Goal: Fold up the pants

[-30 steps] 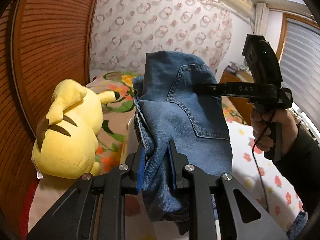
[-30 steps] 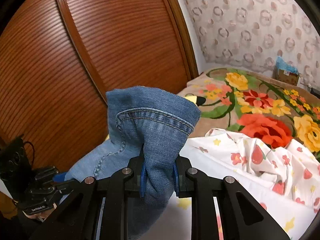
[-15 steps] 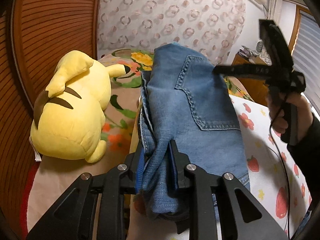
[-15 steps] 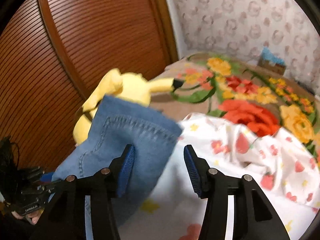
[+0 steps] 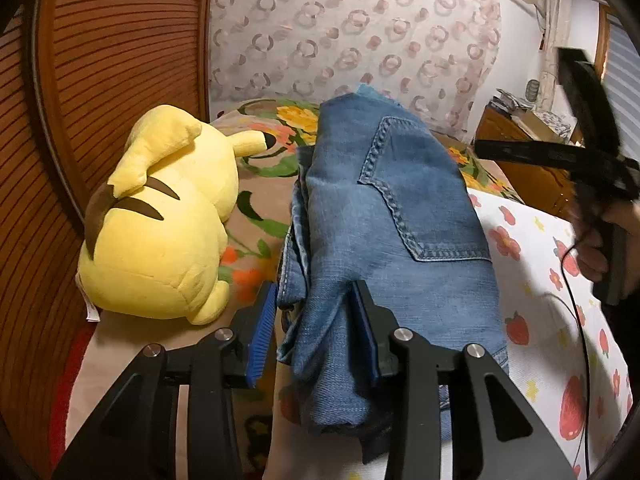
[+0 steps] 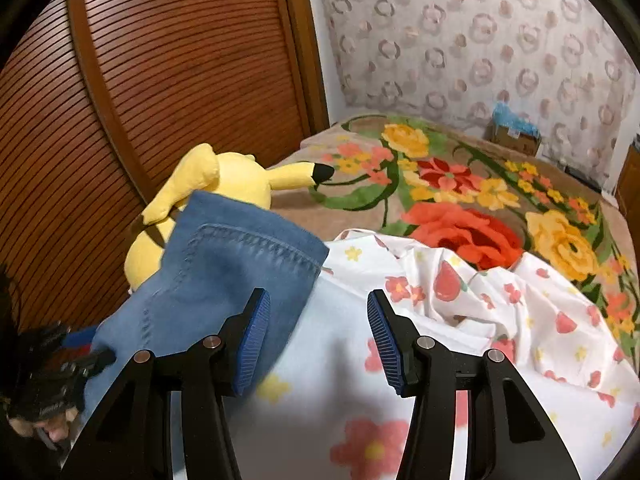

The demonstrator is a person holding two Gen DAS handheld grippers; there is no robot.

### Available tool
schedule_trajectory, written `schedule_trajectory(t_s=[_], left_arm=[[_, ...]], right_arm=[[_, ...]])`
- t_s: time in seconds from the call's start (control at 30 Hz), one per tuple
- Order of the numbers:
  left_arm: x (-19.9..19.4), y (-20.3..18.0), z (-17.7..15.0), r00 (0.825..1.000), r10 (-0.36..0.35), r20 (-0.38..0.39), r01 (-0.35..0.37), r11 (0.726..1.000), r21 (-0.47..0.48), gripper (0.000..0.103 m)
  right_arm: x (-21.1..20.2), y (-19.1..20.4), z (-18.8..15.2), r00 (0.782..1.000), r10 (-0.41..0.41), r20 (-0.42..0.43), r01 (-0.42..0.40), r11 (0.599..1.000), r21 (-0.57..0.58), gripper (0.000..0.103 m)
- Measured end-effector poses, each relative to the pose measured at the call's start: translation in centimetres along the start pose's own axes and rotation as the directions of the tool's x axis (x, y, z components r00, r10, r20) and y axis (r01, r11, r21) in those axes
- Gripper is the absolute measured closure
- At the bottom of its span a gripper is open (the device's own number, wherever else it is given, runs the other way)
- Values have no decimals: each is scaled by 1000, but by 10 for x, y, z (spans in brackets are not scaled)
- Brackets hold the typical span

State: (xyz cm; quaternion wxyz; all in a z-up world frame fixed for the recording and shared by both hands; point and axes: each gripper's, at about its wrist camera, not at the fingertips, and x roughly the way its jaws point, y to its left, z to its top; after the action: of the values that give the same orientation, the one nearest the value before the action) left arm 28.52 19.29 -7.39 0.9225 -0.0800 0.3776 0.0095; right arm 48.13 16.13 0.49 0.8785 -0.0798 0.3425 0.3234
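The folded blue jeans (image 5: 384, 236) lie on the bed, back pocket up, in the left wrist view. My left gripper (image 5: 316, 332) has opened; its jaws stand apart around the near end of the jeans, with a gap beside the left pad. The jeans also show in the right wrist view (image 6: 224, 272), at the left. My right gripper (image 6: 316, 336) is wide open and empty, above the white sheet just right of the jeans. It also shows in the left wrist view (image 5: 576, 152), blurred, held in a hand.
A yellow plush toy (image 5: 164, 220) lies left of the jeans against the brown slatted wardrobe (image 6: 160, 80). A white sheet with red fruit prints (image 6: 480, 320) covers the near bed, over a flowered blanket (image 6: 460, 192). A wooden cabinet (image 5: 520, 152) stands at the right.
Both grippers have let go of the jeans: the right opened first and pulled away right, the left has just opened. The jeans went from held up to lying on the bed.
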Motion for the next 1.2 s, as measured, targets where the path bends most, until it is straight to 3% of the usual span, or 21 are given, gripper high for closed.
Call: schedule_trajectory(t_s=[0.27,0.63,0.83,1.2], left_arm=[[-33,-7,1,997,48,54,-49,999,23,62],[-96,-53,-3,987,-32,156,19,996,86,49],[-127,-81,-10,976,-75,204,49,991,129,26],[-161,-121,-26,965,-116,235,69,978,198,22]], right_arm=[[-70,12,-34,997,10,71,-7,999,-35,50],[-152,31,-82,981,-39,188,46,998,-34,50],[-184,40,-108,972,-65,225,74,997,-29,50],[-234,64,-162,958,-96,270,109,993,-33,45]])
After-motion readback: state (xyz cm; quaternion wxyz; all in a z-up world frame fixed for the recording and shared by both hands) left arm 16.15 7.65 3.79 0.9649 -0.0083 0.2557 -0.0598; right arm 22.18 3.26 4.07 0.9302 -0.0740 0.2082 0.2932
